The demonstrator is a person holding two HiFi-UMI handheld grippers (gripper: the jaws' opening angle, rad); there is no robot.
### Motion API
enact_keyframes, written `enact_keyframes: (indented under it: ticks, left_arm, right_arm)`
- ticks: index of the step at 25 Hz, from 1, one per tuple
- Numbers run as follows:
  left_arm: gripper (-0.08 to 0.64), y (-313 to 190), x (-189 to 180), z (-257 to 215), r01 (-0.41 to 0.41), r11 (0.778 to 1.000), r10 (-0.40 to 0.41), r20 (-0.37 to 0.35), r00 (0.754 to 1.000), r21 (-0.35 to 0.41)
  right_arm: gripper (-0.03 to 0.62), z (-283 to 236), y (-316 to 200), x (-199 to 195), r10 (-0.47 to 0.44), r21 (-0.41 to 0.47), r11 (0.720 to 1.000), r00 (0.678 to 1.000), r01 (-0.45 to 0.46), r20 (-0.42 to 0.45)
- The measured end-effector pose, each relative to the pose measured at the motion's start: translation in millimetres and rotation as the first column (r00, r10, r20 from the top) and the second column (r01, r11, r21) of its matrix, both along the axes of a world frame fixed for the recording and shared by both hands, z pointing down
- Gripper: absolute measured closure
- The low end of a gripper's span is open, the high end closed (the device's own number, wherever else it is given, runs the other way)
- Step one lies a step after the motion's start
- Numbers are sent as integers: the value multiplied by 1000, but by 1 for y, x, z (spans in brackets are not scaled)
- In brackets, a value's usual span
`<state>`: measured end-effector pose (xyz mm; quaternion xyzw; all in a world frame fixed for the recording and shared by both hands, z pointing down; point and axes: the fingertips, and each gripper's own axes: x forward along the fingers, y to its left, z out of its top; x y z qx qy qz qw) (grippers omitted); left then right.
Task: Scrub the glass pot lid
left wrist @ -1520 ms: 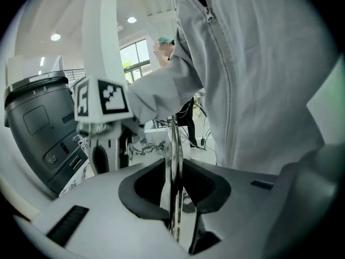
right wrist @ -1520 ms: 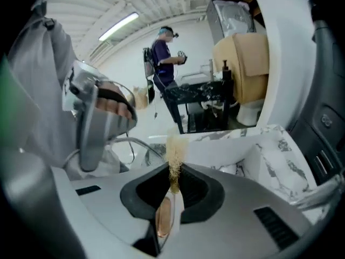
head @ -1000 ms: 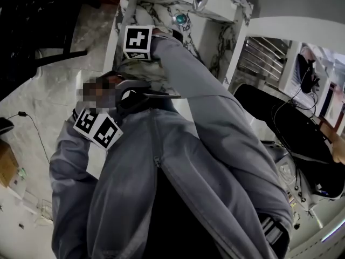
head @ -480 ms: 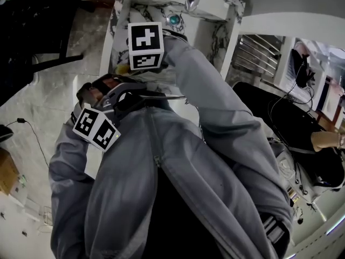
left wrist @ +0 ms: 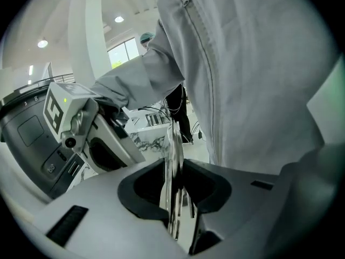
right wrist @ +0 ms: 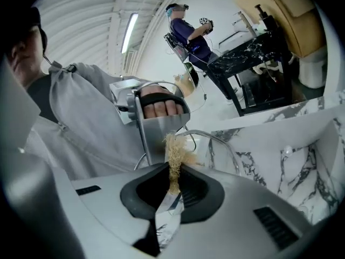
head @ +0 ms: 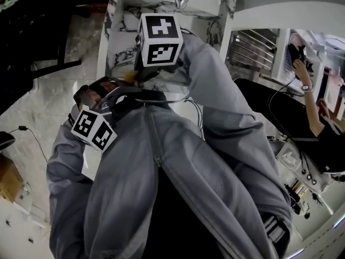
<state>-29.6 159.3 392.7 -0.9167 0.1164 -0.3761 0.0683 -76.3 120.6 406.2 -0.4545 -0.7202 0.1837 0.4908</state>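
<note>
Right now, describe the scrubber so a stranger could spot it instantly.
Find the white marble counter. In front of it, the right gripper clamps a scrubber. It is the only tan, fuzzy tuft, poking up between smooth dark fingers.

**Left claw** (left wrist: pixel 173 196): pale grey shell with black pads. **Glass pot lid** (left wrist: pixel 173 152): clear glass, silvery rim. **Right claw** (right wrist: pixel 172 190): the same pale grey and black. **Scrubber** (right wrist: pixel 175 155): straw-yellow fibres. **Marker cubes** (head: pixel 160 39): white faces, each printed with a black pattern of squares. **Jacket** (head: pixel 161 188): plain light grey, with a zip of the same grey. **Surface** (right wrist: pixel 302 161): white marble pattern with dark grey veins. **Floor** (head: pixel 43 101): pale grey-white, faintly mottled.
</note>
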Motion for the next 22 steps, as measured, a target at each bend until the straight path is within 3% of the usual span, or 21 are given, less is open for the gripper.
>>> enact_keyframes:
  ticks: [2, 4, 7, 10, 14, 22]
  left_arm:
    - [454, 1, -2, 0, -10, 1000, 10, 4, 1000, -4]
    - [454, 2, -2, 0, -10, 1000, 10, 3, 1000, -7]
    - [454, 2, -2, -1, -2, 1000, 2, -6, 1000, -9]
    - [454, 1, -2, 0, 2, 1000, -2, -5, 1000, -9]
    - [453, 0, -2, 2, 7, 1000, -7, -2, 1000, -8]
    - [453, -1, -6, 3, 26, 1000, -26, -9, 1000, -14]
  right_arm:
    - [538, -7, -17, -1, 72, 9, 997, 997, -73, 39]
    - [538, -8, -43, -8, 177, 82, 979, 978, -186, 109]
    - [538, 4, -80, -12, 263, 271, 911, 944, -311, 197]
    - [538, 42, -95, -16, 288, 430, 831, 934, -353, 210]
    - [538, 110, -82, -17, 327, 411, 843, 938, -346, 118]
    - [538, 191, -90, 1, 447, 335, 858, 888, -391, -109]
